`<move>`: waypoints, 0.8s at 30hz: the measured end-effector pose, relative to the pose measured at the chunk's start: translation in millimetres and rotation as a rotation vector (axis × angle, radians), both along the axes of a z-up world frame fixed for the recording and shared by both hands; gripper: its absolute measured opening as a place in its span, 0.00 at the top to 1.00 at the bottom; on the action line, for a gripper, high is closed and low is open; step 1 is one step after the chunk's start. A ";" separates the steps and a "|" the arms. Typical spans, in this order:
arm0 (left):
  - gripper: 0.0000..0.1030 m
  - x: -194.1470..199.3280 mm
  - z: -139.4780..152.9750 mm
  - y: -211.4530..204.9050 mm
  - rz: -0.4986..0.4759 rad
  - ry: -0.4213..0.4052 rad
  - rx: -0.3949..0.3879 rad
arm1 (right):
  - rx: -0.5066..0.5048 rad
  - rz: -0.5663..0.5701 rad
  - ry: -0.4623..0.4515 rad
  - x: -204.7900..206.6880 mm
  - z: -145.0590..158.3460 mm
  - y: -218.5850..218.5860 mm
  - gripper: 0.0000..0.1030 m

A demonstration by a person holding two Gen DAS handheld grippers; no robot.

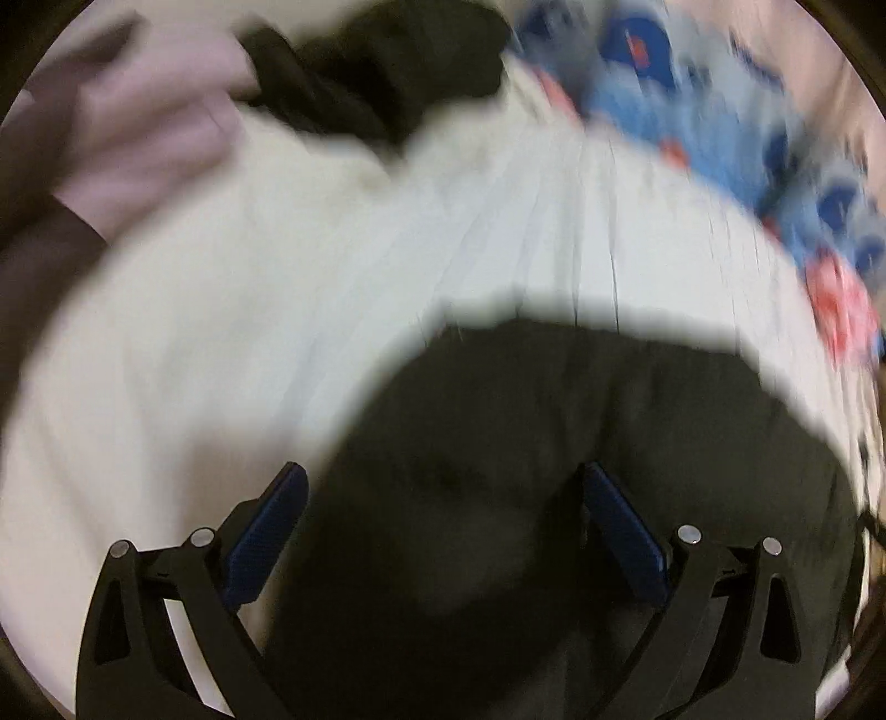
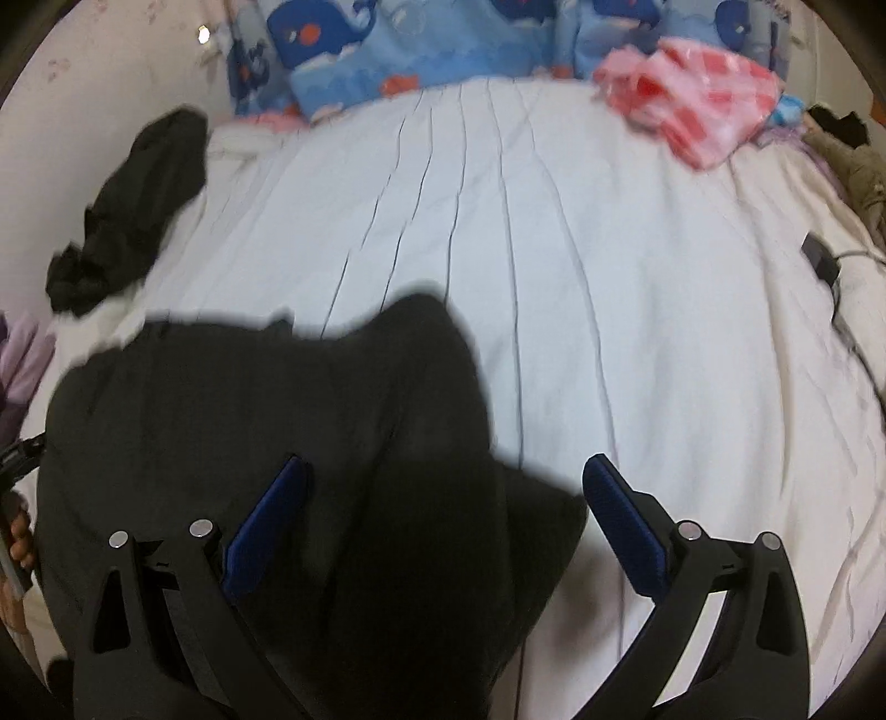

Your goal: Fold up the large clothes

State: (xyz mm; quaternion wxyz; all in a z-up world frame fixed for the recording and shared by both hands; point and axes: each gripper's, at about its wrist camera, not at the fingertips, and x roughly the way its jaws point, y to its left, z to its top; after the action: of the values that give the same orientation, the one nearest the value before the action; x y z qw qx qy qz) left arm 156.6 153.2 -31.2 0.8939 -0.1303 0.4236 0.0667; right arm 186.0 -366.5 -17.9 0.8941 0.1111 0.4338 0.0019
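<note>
Bed (image 2: 581,266), white pleated cover: at its far left edge a crumpled dark garment (image 2: 133,205) is laid. A large black garment (image 2: 288,443) is spread over the near left part, reaching the near edge. The left gripper (image 1: 443,493) is held with jaws wide apart above this black cloth (image 1: 526,443), nothing gripped; that view is blurred, so contact cannot be told. The right gripper (image 2: 443,487) is likewise spread wide, empty, over the garment's right edge. Whale-print bedding (image 2: 387,50) is seen along the far edge; a pink checked cloth (image 2: 698,105) at the far right corner.
</note>
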 end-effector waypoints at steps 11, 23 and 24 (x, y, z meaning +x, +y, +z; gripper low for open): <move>0.07 124.1 -46.5 14.2 0.065 0.257 0.127 | 0.117 -0.103 0.198 115.9 -51.0 -25.8 0.06; 0.07 108.7 -38.4 11.7 0.075 0.220 0.344 | 0.117 -0.098 0.134 97.4 -40.0 -19.8 0.06; 0.07 105.1 -45.2 12.9 0.063 0.244 0.307 | 0.121 -0.098 0.129 95.1 -39.6 -20.8 0.06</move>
State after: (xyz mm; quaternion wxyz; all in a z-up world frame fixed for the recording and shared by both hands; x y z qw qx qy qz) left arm 261.6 166.1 -76.4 0.8428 0.0034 0.5093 0.1740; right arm 281.2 -387.3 -57.4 0.8550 0.1859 0.4836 -0.0229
